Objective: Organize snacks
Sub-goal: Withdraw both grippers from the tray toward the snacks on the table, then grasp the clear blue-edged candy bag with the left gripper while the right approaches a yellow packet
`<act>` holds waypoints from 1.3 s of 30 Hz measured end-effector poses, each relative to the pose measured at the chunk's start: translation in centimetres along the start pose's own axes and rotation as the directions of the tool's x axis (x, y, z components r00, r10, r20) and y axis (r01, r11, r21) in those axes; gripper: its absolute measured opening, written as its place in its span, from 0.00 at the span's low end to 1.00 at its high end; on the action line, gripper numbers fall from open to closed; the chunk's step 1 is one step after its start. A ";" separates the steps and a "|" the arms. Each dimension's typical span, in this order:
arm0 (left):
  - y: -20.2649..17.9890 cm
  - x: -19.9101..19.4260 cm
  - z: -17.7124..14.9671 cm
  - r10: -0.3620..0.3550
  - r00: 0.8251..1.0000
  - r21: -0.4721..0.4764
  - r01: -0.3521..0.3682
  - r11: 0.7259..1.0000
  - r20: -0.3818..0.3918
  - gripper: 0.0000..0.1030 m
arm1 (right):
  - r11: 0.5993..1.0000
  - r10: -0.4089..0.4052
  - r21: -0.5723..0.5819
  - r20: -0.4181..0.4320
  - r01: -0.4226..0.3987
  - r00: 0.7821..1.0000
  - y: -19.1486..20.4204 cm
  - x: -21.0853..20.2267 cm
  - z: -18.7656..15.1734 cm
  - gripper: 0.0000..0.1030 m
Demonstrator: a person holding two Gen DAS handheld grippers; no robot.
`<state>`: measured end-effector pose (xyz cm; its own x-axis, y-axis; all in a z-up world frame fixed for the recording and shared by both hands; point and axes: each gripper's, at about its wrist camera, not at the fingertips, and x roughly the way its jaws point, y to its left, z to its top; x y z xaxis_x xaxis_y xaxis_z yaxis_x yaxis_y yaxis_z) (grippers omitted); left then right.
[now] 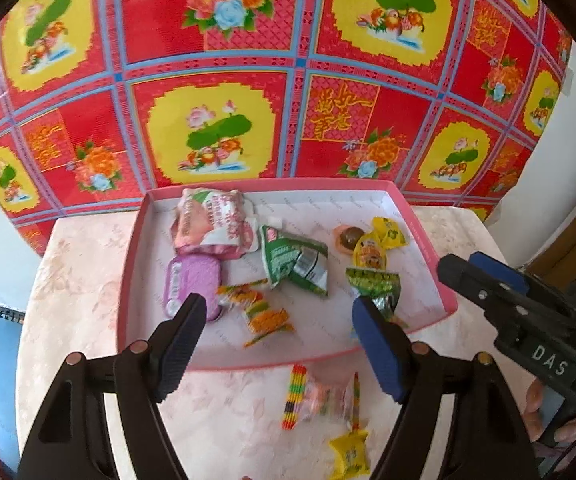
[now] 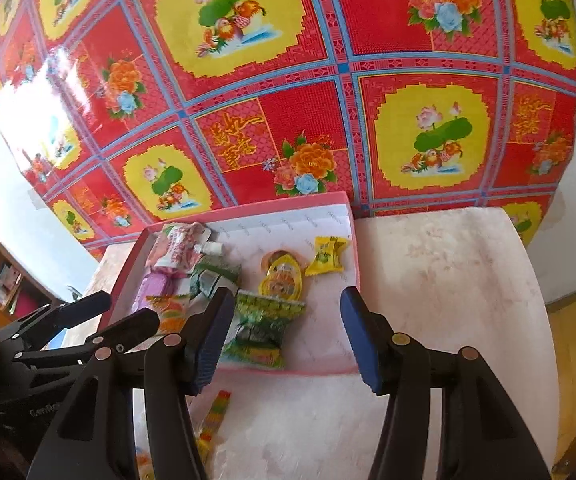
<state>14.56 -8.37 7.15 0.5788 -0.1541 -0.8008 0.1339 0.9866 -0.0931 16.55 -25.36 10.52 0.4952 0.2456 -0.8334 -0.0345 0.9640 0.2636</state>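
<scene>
Behind a pale marbled surface (image 1: 80,280) hung a loud red, yellow and blue floral cloth (image 1: 248,80) as we held both tongs above a shallow pink box (image 1: 440,280) of snacks. Inside the box lay a pink-and-white pouch (image 1: 212,220) at its far left corner, a purple pack (image 1: 192,280) just in front of that, a green foil packet (image 1: 296,264) near the centre, a striped orange wrapper (image 1: 260,312) toward the near rim, and a second green packet (image 2: 264,328) at the near rim, with small yellow sweets (image 2: 326,258) toward the far right. Two snacks were not yet boxed: a rainbow-edged clear packet (image 1: 320,400) and a yellow sweet (image 1: 350,454) lay on the surface just in front of the box's near rim.

Our left tongs (image 1: 276,344) hung spread wide and empty over that near rim; our right tongs (image 2: 284,340) were likewise spread and empty, near the box's right side. We judged the two loose pieces the next job. The risk, as we saw it: the slick clear packet could slip from the pads if pinched at its edge, and a low approach could nudge the box or catch its rim.
</scene>
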 end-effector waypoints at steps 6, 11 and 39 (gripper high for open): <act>0.8 -1.4 -1.6 -0.002 1.000 -0.013 0.002 1.000 -0.011 0.77 | 1.000 0.002 -0.002 -0.016 -0.002 1.000 0.8 -1.2 -1.6 0.55; 1.7 -2.6 -2.9 -0.002 1.000 -0.027 0.001 1.000 -0.020 0.77 | 1.000 0.000 -0.003 -0.023 0.000 1.000 1.4 -2.1 -2.9 0.55; 1.1 -4.4 -10.2 -0.076 0.987 -0.052 0.069 0.996 -0.140 0.77 | 1.000 -0.029 0.010 -0.082 0.030 0.996 2.0 -4.7 -9.6 0.55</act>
<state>3.93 -6.03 4.50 0.4490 -0.2194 -0.8661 0.1317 0.9750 -0.1788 5.81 -23.58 10.34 0.4234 0.2251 -0.8775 -0.0108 0.9698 0.2435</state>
